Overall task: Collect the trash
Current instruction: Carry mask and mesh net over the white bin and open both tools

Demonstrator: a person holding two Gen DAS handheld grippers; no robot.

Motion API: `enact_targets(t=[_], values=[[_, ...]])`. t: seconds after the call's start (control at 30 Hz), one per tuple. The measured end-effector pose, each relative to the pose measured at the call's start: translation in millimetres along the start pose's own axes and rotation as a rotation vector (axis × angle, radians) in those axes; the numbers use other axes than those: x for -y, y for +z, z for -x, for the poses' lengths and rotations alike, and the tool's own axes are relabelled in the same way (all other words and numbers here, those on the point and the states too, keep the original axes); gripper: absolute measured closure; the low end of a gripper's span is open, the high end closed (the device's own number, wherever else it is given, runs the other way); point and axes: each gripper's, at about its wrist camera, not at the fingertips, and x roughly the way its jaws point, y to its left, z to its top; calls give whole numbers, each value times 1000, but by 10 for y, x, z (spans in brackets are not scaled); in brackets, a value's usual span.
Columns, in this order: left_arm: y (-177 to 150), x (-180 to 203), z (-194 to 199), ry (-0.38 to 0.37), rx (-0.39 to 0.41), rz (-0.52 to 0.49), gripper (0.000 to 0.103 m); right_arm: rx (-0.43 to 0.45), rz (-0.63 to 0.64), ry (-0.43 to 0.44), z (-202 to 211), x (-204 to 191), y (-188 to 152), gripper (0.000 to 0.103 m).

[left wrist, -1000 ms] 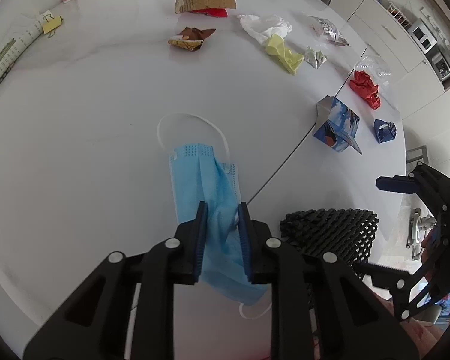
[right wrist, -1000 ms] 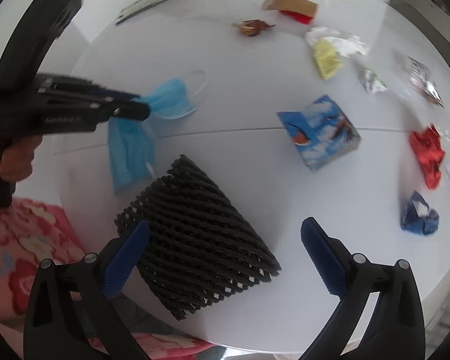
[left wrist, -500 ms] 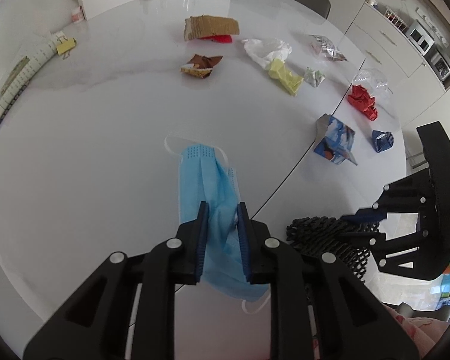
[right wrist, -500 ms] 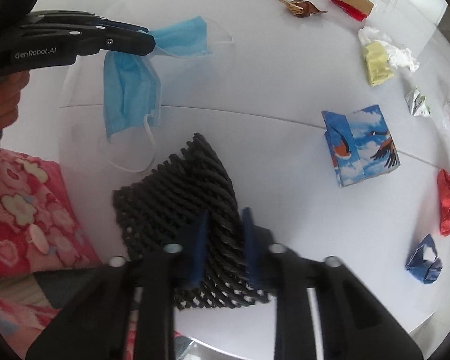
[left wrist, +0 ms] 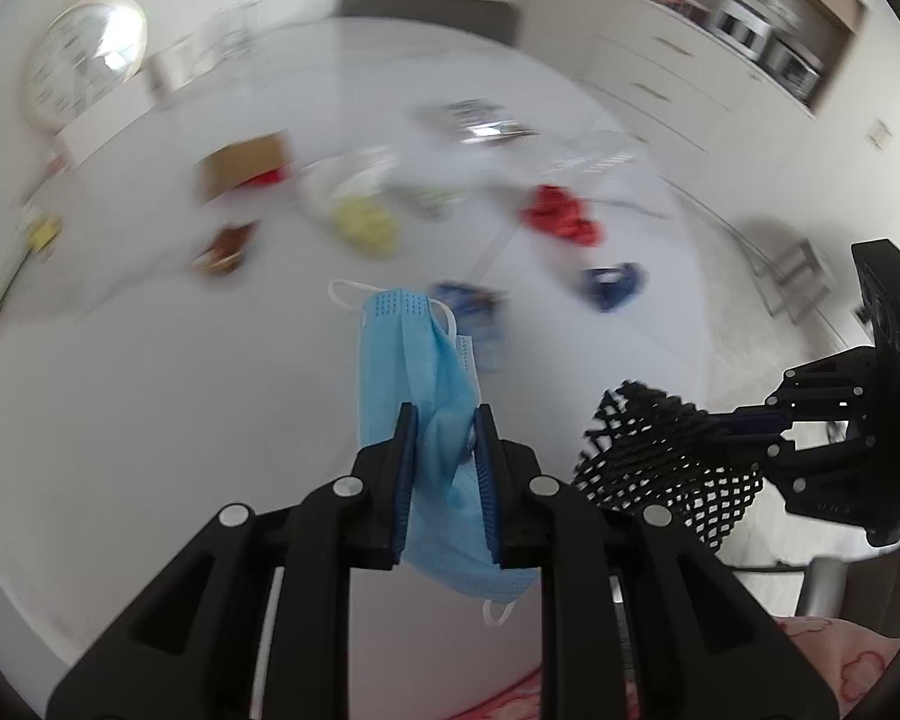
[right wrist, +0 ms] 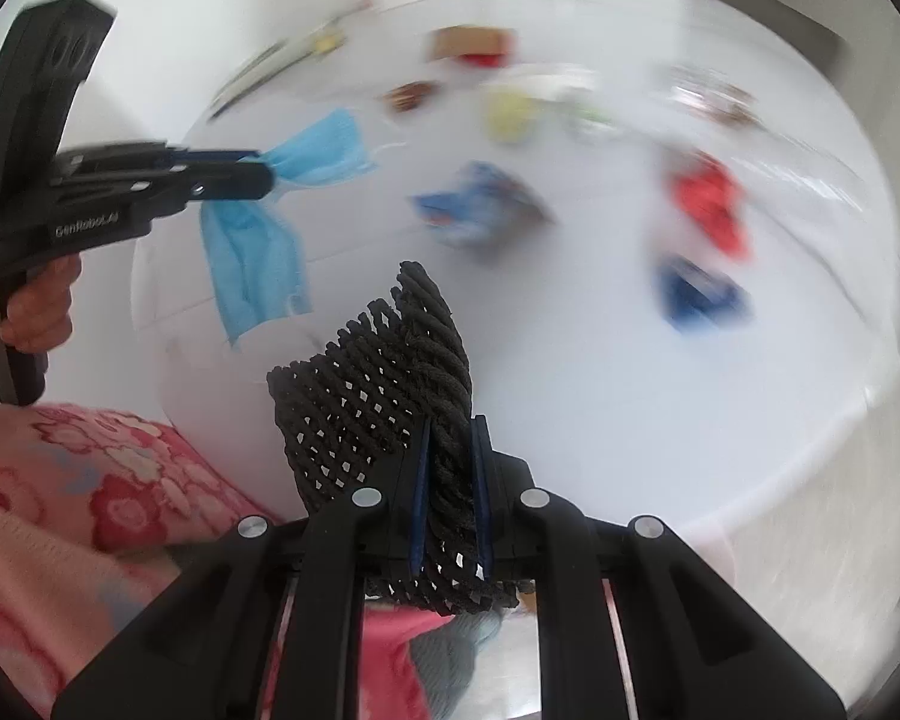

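Trash is riding in both grips: my left gripper [left wrist: 444,450] is pinching the blue mask [left wrist: 414,360] at frame centre, my right gripper [right wrist: 450,468] is clamping the black foam net [right wrist: 384,396], both needing a bin next.

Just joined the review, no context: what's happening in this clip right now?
A person is clearing trash off a white table with two handheld grippers. The left gripper is shut on a blue face mask, and the right gripper is shut on a black foam mesh sleeve; both pieces hang clear of the tabletop. Crumpled red, blue and yellow scraps and a printed carton still lie on the table, blurred.
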Motion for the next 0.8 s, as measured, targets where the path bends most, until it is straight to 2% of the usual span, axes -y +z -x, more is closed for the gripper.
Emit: enact_targets(t=[0.13,0.3,0.4,0.57,0.63,0.67,0.7,0.8], values=[[117,592,-46,-56,6,-106,84,17,-156,-91,342,549,-555,89],[224,1309,-208,-112,-10,-233,84,3,-322,-168,452,1111,-1219,89],[238,1667,-305,-128,-24,-297,84,-24,-416,-203,290,1420,-1581,89],[218,2055,-400,-141,-55,-352,83,-33,-526,-174,-10,1774,-1887,83],[202,2157,-431,-137,-70,-363,83,-61,-550,-204,-154,1871,-1942,68],[193,2205,-435,-135,-74,-368,83,-71,-557,-228,-175,1910,-1953,55],[183,2267,-456,-132,-82,-374,83,-75,-566,-243,-158,1939,-1993,46],[158,2417,-498,-131,-97,-386,83,-47,-604,-220,-106,1972,-1998,34]])
